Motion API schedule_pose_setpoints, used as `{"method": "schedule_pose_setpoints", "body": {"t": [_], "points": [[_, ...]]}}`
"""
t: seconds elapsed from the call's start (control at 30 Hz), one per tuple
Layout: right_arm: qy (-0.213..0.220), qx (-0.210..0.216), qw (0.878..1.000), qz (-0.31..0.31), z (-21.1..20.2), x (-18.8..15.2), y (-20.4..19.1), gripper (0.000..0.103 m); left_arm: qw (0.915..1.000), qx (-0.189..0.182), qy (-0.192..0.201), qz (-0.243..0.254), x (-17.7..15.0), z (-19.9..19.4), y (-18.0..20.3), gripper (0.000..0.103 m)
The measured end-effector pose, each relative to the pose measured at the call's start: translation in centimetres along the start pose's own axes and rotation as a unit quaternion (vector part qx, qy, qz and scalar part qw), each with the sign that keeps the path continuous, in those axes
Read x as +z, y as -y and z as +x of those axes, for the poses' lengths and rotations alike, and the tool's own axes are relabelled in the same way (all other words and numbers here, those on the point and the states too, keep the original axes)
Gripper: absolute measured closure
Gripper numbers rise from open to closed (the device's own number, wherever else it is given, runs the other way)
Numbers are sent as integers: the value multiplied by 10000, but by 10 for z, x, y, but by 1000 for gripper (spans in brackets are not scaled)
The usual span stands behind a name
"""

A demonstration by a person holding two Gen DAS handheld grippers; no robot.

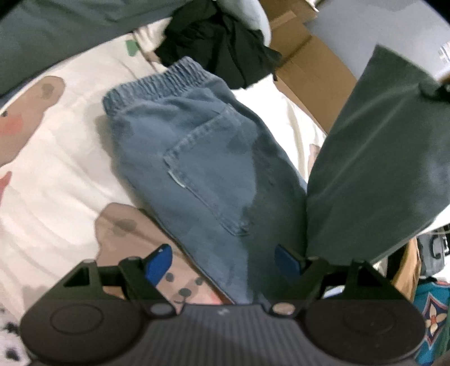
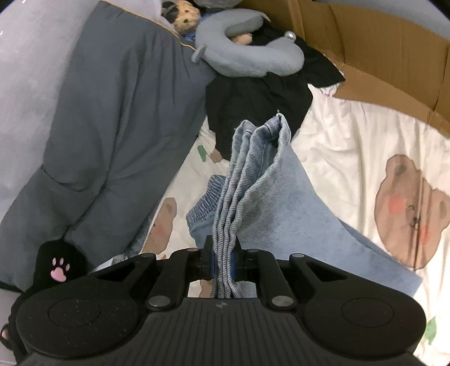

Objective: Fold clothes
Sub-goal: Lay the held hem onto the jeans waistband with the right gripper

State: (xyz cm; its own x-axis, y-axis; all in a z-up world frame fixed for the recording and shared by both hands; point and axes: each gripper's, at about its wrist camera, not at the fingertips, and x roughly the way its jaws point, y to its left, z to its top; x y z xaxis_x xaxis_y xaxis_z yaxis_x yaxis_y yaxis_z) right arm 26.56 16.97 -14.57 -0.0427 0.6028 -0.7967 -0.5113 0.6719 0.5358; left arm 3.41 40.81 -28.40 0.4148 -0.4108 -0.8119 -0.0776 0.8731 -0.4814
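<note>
The right gripper (image 2: 223, 260), its jaws pinching the bunched leg hems of the jeans (image 1: 197, 169), should carry them toward the elastic waistband (image 1: 157, 81) and lay them edge to edge. The left gripper (image 1: 222, 261) hangs with jaws spread wide and nothing pressed between them. The faded blue denim lies mid-frame on the bear-print sheet (image 1: 56, 174), back pocket (image 1: 208, 169) up.

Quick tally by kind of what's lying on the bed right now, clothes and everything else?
Blue denim jeans with elastic waistband: 1
Black crumpled garment: 1
Grey U-shaped neck pillow: 1
Tan plush teddy bear: 1
Grey padded quilt: 1
Total: 5
</note>
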Motion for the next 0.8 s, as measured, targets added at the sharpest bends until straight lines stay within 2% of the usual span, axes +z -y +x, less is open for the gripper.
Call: {"method": "schedule_pose_setpoints", "body": {"t": [0.2, 0.37, 0.5, 0.73, 0.8], "points": [[123, 128, 9996, 205, 48, -2, 6, 94, 9997, 113, 175, -151, 3, -14, -12, 19], [296, 508, 9972, 461, 93, -8, 8, 93, 9981, 283, 239, -488, 3, -18, -26, 19], [189, 545, 9969, 537, 136, -14, 8, 93, 9972, 368, 348, -557, 6, -28, -31, 19], [189, 550, 9971, 494, 172, -6, 4, 92, 9955, 520, 522, -595, 17, -41, -36, 18], [158, 605, 9970, 465, 180, -2, 3, 89, 9955, 535, 515, -596, 20, -41, -37, 18]]}}
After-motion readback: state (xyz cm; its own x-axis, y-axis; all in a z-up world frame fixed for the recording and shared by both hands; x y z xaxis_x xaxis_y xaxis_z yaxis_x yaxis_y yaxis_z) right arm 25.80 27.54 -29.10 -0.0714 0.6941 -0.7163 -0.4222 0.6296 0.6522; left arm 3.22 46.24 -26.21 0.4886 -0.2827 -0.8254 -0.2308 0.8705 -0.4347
